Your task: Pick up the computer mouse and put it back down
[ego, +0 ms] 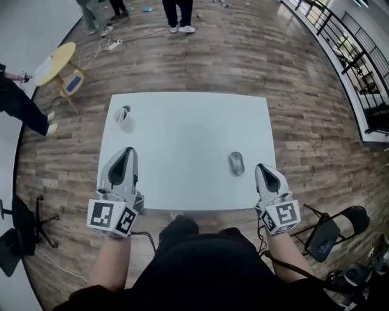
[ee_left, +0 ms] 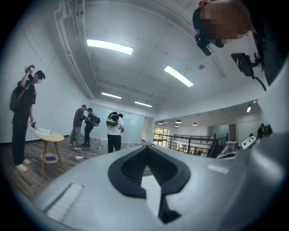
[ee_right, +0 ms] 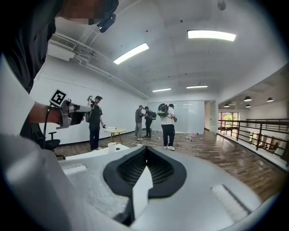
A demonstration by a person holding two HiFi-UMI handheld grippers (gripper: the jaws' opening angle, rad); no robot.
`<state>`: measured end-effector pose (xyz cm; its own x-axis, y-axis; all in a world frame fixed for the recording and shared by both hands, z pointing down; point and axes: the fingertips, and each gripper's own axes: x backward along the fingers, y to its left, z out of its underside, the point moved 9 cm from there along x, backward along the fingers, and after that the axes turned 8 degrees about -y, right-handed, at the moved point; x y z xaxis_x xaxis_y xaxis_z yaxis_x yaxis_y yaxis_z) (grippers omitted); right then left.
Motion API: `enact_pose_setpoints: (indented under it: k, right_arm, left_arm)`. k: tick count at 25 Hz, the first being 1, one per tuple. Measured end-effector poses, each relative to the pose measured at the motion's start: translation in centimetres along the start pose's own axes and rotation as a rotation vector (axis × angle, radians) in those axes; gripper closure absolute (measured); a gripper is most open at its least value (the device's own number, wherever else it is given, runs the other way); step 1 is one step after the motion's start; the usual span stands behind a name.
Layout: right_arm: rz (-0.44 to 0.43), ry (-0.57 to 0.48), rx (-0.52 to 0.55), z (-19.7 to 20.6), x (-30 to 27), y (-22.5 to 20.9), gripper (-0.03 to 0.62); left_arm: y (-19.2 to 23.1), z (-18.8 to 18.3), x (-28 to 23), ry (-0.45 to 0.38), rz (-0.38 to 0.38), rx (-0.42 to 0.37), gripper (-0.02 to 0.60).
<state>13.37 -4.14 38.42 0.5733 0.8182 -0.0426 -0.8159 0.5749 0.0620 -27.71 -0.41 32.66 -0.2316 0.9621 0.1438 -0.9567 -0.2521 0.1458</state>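
Head view: computer mouse (ego: 236,163) lies just left of the closed, empty right gripper (ego: 264,170).

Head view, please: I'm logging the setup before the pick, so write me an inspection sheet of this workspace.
Surface: pale table, holding only two items.
Job's things: computer mouse lying near the right front, not gripped.
Clutter: white cup near the far left corner.
Grippers: left gripper and right gripper over the near edge, both shut and empty.
Cables: power strip with its cord on the floor.
Surroundings: wood floor, yellow side table, folding chair, railing, people standing beyond.
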Motion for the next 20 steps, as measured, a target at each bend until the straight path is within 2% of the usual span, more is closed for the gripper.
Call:
enact_pose_setpoints:
  k: [3, 5, 7, 13, 20]
  right_arm:
    - [0.084, -0.023, 0.044, -0.6, -1.1, 0.5, 0.594]
    - [0.109, -0.043, 0.102, -1.4, -1.6, 0.9, 0.594]
    - [0.132, -0.058, 0.115, -2.3, -2.0, 1.2, 0.594]
    - [0.178, -0.078, 0.068, -2.8, -1.7, -0.1, 0.594]
    - [0.141, -0.024, 0.006, 0.9, -2.8, -1.2, 0.594]
  left_arm:
    - [1.5, 0.6, -3.2, -0.006, 0.099, 0.024, 0.574]
    - [1.7, 1.3, -4.8, 0.0, 0.156, 0.019, 0.574]
    - [1.7, 1.8, -5.8, 0.007, 0.187, 0.008, 0.574]
    - [1.3, 3.3, -6.2, 0.008, 0.135, 0.051, 0.574]
    - [-0.3, 3.5, -5.3, 0.001, 0.103, -0.012, 0.574]
